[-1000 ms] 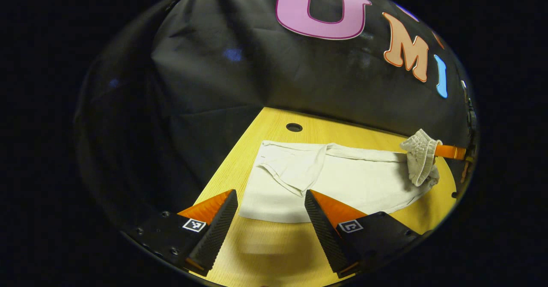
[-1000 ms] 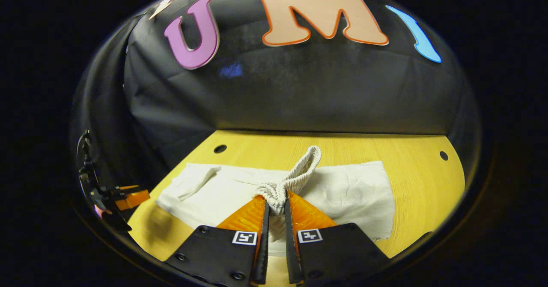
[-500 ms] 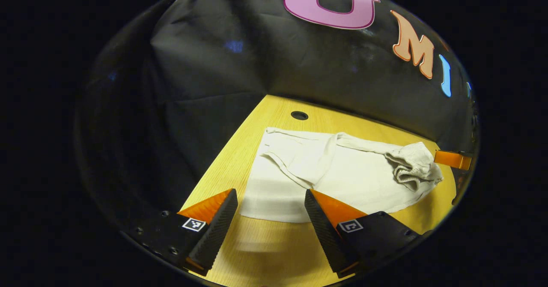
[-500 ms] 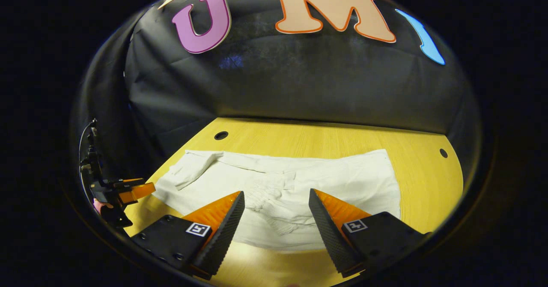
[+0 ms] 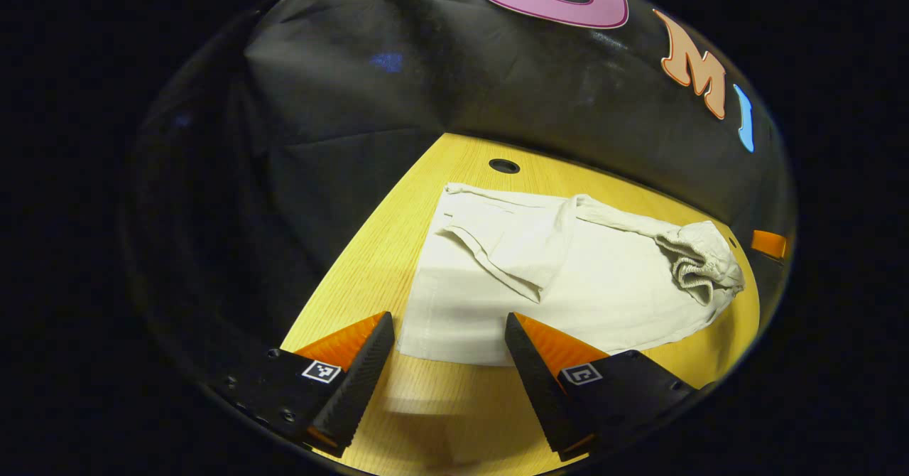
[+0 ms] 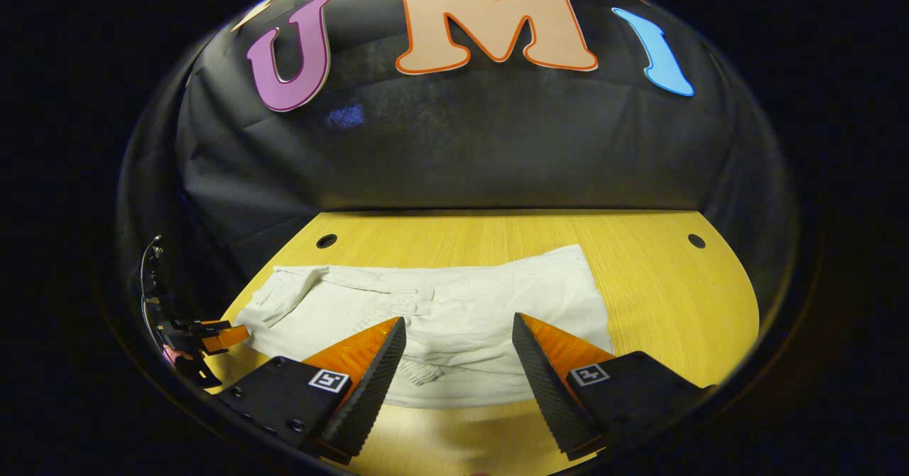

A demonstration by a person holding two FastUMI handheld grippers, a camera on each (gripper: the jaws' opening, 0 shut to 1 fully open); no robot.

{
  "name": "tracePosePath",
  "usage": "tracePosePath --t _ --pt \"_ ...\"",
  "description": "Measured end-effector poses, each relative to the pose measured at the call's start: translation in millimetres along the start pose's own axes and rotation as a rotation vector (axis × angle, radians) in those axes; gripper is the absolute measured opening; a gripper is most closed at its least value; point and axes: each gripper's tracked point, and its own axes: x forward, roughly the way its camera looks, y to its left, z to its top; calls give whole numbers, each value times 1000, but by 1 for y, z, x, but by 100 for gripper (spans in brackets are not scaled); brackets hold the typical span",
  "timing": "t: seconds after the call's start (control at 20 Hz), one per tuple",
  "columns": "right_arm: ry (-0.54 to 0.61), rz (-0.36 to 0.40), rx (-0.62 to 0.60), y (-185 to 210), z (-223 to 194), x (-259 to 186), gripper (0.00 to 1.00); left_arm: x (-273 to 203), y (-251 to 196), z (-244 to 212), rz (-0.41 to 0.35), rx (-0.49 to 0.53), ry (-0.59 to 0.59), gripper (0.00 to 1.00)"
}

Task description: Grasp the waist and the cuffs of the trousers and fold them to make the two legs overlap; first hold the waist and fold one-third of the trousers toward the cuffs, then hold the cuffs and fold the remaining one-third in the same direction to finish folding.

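Both grippers, left (image 5: 447, 352) and right (image 6: 458, 355), hung released over the trousers (image 6: 454, 320); waist fold laid, cuffs awaited grasping.

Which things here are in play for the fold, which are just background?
In play: trousers, waist lying folded over them; left gripper and right gripper, both open.

Background: table, its holes, booth wall.

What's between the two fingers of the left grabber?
In the left gripper view, the left gripper is open, with the trousers' near edge and bare wooden table between its fingers.
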Motion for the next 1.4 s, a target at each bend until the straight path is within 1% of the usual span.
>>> tracePosePath --t 0.05,0.15,0.2,0.35,0.45,0.5,0.55,0.6,0.65,0.7,0.75,0.8,0.85,0.9,0.95,1.0,1.15,1.25,1.3,1.35,1.4 --pt "-2 -9 -4 -4 1 -1 92 1 1 0 -6 9 -10 96" --pt "-7 -22 -12 -10 3 -6 92 -2 2 -4 -4 15 2 95" --pt "-11 -26 -14 -12 4 -9 97 -2 2 -4 -2 20 -3 95" --pt "-24 -33 -12 -15 9 -16 97 -4 12 -9 20 45 8 92" --pt "-28 -38 -17 -17 10 -20 96 -5 20 -11 37 54 13 86" --pt "-29 -40 -19 -18 11 -22 92 -6 23 -11 47 57 13 77" --pt "-32 -40 -19 -18 12 -24 97 -7 25 -10 47 53 7 71" --pt "-36 -41 -20 -18 13 -27 97 -6 25 -10 51 47 2 62" --pt "-40 -44 -23 -19 14 -30 92 -3 22 -11 54 36 -1 56" --pt "-44 -49 -26 -20 14 -32 92 -2 20 -10 54 30 -9 42" --pt "-47 -55 -28 -22 14 -35 92 -4 19 -12 46 27 -8 39" --pt "-49 -59 -30 -23 14 -37 92 -4 17 -10 41 24 -13 27" --pt "-51 -65 -31 -26 14 -41 96 -1 15 -11 35 19 -13 21" --pt "-52 -71 -33 -27 14 -44 96 -2 14 -10 33 13 -19 9" --pt "-53 -78 -35 -29 14 -47 92 -2 13 -10 23 5 -24 5" --pt "-56 -85 -35 -33 14 -50 96 -2 11 -10 22 -3 -27 1" --pt "-58 -109 -38 -42 13 -61 96 -1 7 -9 17 -34 -37 0" --pt "-61 -121 -33 -48 13 -68 97 -4 -2 -8 -7 -81 -39 0" --pt "-64 -126 -32 -52 12 -71 92 -6 -8 -6 -20 -103 -44 0" --pt "-68 -131 -33 -55 12 -75 96 -6 -13 -3 -33 -123 -55 0" --pt "-70 -136 -35 -59 13 -78 96 -8 -18 2 -44 -139 -72 0"
